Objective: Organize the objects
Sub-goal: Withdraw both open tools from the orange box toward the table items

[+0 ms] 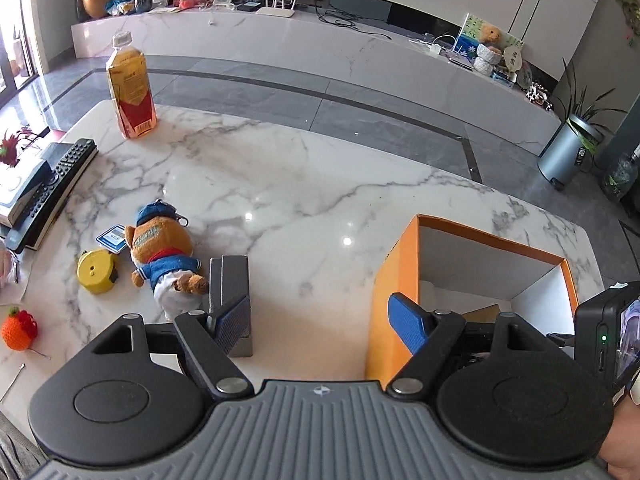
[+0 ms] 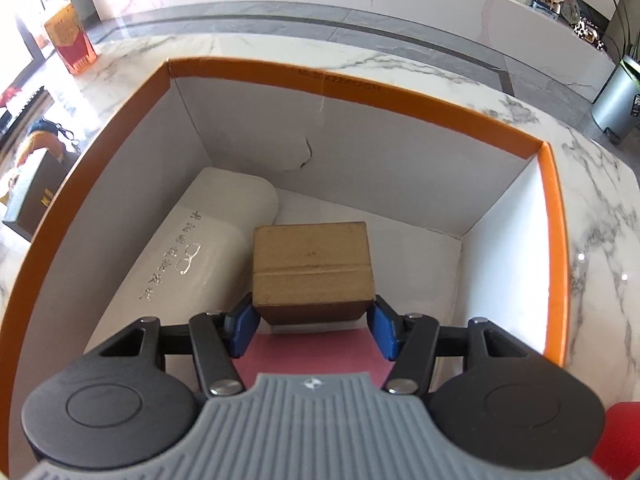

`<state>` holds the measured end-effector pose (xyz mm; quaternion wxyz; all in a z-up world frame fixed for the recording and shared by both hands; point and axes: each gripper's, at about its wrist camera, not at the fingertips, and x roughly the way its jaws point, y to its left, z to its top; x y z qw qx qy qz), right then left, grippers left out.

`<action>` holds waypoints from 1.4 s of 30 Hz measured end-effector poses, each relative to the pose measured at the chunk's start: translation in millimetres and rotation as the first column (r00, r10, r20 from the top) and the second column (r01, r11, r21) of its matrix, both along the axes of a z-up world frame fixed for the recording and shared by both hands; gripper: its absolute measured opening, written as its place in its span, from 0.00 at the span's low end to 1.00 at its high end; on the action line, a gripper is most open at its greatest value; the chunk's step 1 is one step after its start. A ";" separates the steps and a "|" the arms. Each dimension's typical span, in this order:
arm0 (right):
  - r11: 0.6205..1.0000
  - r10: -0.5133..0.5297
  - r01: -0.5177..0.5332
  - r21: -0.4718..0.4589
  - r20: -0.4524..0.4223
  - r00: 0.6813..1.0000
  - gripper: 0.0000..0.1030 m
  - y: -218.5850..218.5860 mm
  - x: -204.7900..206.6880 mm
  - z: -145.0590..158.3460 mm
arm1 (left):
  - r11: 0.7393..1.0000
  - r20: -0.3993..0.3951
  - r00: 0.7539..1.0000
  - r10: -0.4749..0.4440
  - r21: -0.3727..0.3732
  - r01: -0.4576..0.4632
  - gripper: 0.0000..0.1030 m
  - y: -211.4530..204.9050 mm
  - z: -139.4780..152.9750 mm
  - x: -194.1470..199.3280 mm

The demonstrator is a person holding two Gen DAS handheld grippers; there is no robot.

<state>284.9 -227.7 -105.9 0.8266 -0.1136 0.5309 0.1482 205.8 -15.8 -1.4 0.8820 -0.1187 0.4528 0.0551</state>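
Observation:
My left gripper (image 1: 320,324) stands open above the marble table (image 1: 280,184), nothing between its blue pads. Just behind its left finger (image 1: 232,328) stands a small grey box (image 1: 230,276); a plush bear in blue clothes (image 1: 164,264) lies beside that, with a yellow tape measure (image 1: 96,272) further left. The orange storage box (image 1: 396,280) sits at the right. Inside that orange box (image 2: 554,240), my right gripper (image 2: 312,330) is shut on a brown box (image 2: 312,268), pads on its two lower sides. A white glasses case (image 2: 200,248) lies beside it, a pink item (image 2: 312,356) underneath.
A tea bottle (image 1: 130,88) stands at the table's far left. A black remote (image 1: 52,188) lies on a book at the left edge, an orange knitted fruit (image 1: 18,328) near the front left corner. Beyond the table are grey floor and a long marble cabinet (image 1: 320,52).

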 end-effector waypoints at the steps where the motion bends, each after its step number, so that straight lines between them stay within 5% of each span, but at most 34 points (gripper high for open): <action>1: 1.000 0.010 -0.011 -0.017 -0.011 1.000 0.61 2.8 -1.5 0.3 | 1.000 -0.005 1.000 0.001 0.006 -0.001 0.87 1.7 -1.1 -0.8; 3: 1.000 0.006 -0.006 -0.019 -0.004 1.000 0.76 1.9 -9.4 7.4 | 0.999 -0.014 1.000 0.001 0.034 0.000 0.87 4.0 -3.7 -3.8; 8: 0.985 -0.030 0.023 0.171 0.035 0.999 0.74 -12.4 -40.7 43.5 | 0.996 -0.053 0.998 0.019 0.093 -0.014 0.87 3.1 -15.1 -2.3; 10: 0.978 -0.002 -0.002 0.210 0.019 1.000 0.68 -11.7 -54.3 52.0 | 0.994 -0.062 0.998 0.020 0.106 -0.013 0.87 2.3 -21.4 -2.8; 11: 0.974 0.018 -0.018 0.227 0.002 1.000 0.58 -9.7 -59.9 53.1 | 0.994 -0.067 0.998 0.020 0.108 -0.012 0.87 2.1 -23.9 -3.1; 14: 0.976 0.058 -0.041 0.215 -0.071 0.996 0.07 4.4 -69.6 41.1 | 0.996 -0.085 0.996 0.022 0.092 -0.014 0.87 2.7 -30.0 -4.6; 17: 0.978 0.060 -0.037 0.207 -0.106 0.992 0.00 18.2 -71.3 24.0 | 0.996 -0.084 0.996 0.012 0.086 -0.004 0.87 2.6 -31.3 -7.2; 26: 0.957 0.069 -0.046 0.288 -0.070 0.995 0.00 45.2 -60.1 14.9 | 0.997 -0.112 0.994 0.020 0.079 -0.011 0.87 11.6 -39.7 -4.6; 30: 0.966 0.056 -0.036 0.256 -0.068 0.996 0.00 49.4 -63.0 20.6 | 0.997 -0.106 0.994 0.011 0.073 -0.003 0.87 15.0 -37.5 -6.7; 37: 0.971 0.006 0.000 0.237 -0.023 1.000 0.13 28.2 -80.4 47.1 | 0.998 -0.107 0.993 0.049 0.039 -0.045 0.87 26.4 -35.4 -11.0; 39: 0.979 -0.016 0.013 0.203 0.016 1.000 0.51 28.6 -84.8 53.3 | 0.999 -0.102 0.994 0.031 0.043 -0.027 0.87 25.7 -34.3 -14.4; 42: 0.983 -0.039 0.029 0.179 0.049 0.998 0.63 31.2 -89.7 58.4 | 0.992 -0.086 0.996 -0.039 0.119 0.050 0.87 14.5 -32.2 -21.5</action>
